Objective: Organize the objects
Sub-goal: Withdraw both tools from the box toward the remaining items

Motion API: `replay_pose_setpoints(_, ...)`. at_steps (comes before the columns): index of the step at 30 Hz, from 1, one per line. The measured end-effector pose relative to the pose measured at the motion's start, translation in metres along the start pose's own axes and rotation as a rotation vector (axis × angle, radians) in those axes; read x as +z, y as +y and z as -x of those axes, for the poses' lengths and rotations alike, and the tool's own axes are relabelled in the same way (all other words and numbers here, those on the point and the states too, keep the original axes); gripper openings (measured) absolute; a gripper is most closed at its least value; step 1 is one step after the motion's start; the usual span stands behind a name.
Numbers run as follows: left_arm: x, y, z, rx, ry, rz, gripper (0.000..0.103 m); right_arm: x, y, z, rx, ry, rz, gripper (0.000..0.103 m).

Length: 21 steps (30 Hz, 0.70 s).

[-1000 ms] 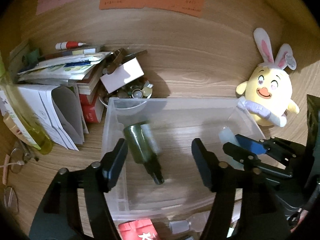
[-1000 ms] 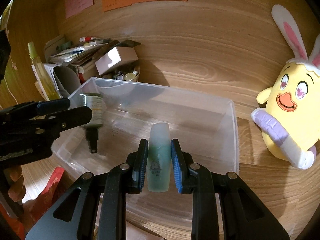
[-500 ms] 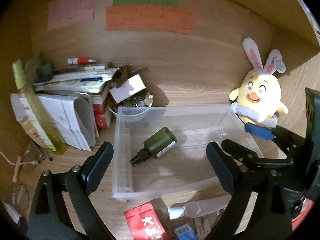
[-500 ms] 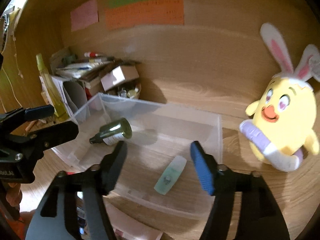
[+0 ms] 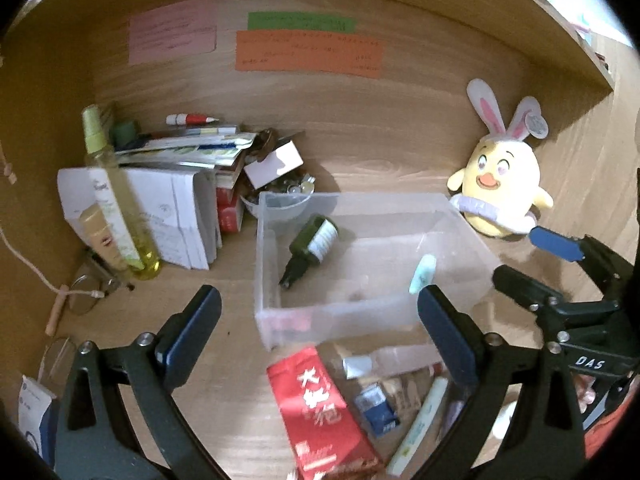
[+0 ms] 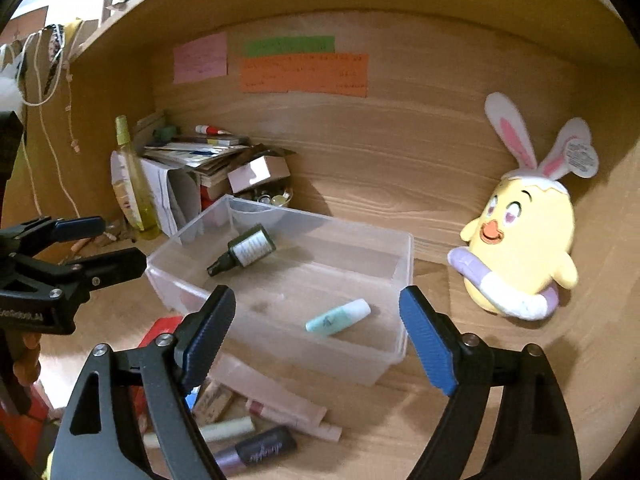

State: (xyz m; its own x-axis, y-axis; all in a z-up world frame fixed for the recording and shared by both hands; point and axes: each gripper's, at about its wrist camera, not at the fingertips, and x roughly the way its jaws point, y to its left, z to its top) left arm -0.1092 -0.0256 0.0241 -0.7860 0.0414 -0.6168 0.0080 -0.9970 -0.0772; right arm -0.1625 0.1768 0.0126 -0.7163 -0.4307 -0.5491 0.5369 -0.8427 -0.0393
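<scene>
The wood-grain worktop (image 5: 360, 152) carries a clear plastic bin (image 6: 404, 280), rectangular and thin-walled, at the middle of both views. What has changed: a second ago the right tool (image 6: 320, 336) was clamped on the mint tube (image 6: 338, 318) and the left tool (image 5: 320, 328) had the green bottle (image 5: 310, 242) between its jaws over the bin; both sets of jaws have just been opening, and now both stand wide with nothing between them, pulled back from the bin. So two items are sorted, and both tools are free for the next pick. The bottle, dark glossy green with a white label and black nozzle, lies on its side at about 10 o'clock in the bin, nozzle toward 7 o'clock. The tube, smooth, small and round-ended with a pale cap, lies flat at about 4 o'clock in the bin in the right view. The unsorted pile (image 6: 256, 420) sits just in front of the bin at 6 o'clock: a crinkly red pouch (image 5: 320, 408), a frosted tube, a cork-like block and a dark lipstick-shaped stick, though blur makes the smaller ones hard to name. A soft yellow plush (image 6: 520, 248) with rabbit ears stands at 3 o'clock, beside the bin but apart from it; a stack of papers (image 5: 176, 216) and a tall yellow spray bottle (image 5: 116, 200) crowd 9 o'clock.
</scene>
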Motion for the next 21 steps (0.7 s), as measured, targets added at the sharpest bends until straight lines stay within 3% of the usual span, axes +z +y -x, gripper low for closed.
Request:
replay_pose_setpoints(8,-0.032,0.001,0.012,0.016,0.035,-0.016,0.1,-0.031,0.001,0.02,-0.004,0.032,-0.019,0.083)
replay_pose_setpoints(17,-0.064,0.002,0.011,-0.032,0.096,0.033,0.1,-0.072,-0.001,0.033,0.014,0.09,-0.105,0.083)
replay_pose_setpoints(21,-0.079,0.002,0.004,-0.037,0.13,0.046,0.1,-0.087,0.001,0.032,-0.021,0.115,-0.114,0.083)
